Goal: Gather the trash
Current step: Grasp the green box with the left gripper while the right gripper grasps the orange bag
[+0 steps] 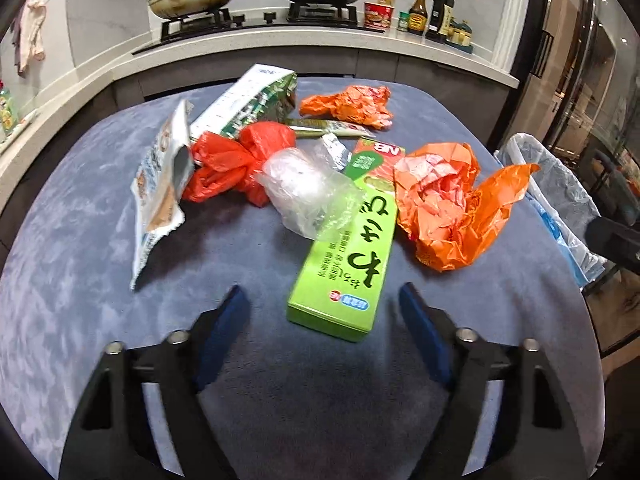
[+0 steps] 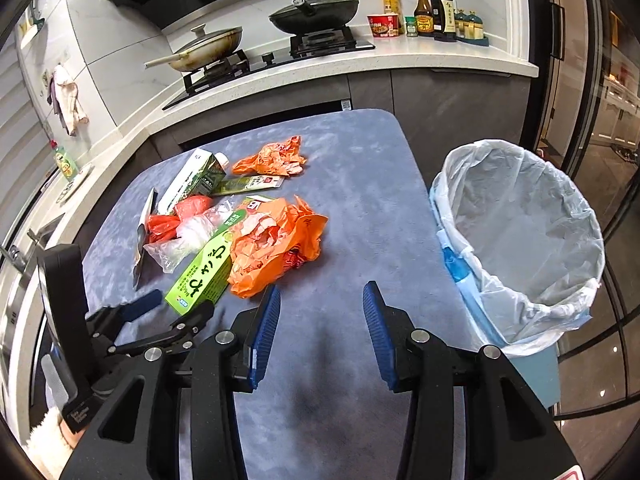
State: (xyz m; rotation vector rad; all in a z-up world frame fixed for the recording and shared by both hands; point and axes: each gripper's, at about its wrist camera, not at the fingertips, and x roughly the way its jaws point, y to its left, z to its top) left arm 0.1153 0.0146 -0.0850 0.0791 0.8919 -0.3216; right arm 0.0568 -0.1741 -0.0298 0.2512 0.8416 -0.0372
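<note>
Mostly the litter sits heaped on the blue table (image 2: 360,200), and the heap hides much of itself. A clear bag (image 1: 308,192) drapes over the far end of the green box (image 1: 344,268), and a big orange bag (image 1: 444,204) lies against the box's right side, covering most of a red-and-green packet (image 1: 378,156) behind it. A red bag (image 1: 236,164) is wedged between a foil pouch (image 1: 160,196) standing on edge and the clear bag; a milk carton (image 1: 248,100) lies behind it, with a thin green sachet (image 1: 320,128) partly tucked under the pile. A smaller orange bag (image 1: 352,104) lies apart at the far side. Print on the wrappers is too warped to read.

From the left wrist view the bin (image 1: 556,192) is cut off at the table's right edge; the right wrist view shows it whole, lined with a white bag (image 2: 520,232), just beside the table and holding nothing I can make out.

The left gripper (image 1: 324,308) has its jaws well apart, the near end of the green box between the blue pads but not visibly pressed by them. In the right wrist view only one left pad (image 2: 140,304) shows clearly, just beside the box. The right gripper (image 2: 320,320) hangs over bare table near the big orange bag, jaws apart and holding nothing.
</note>
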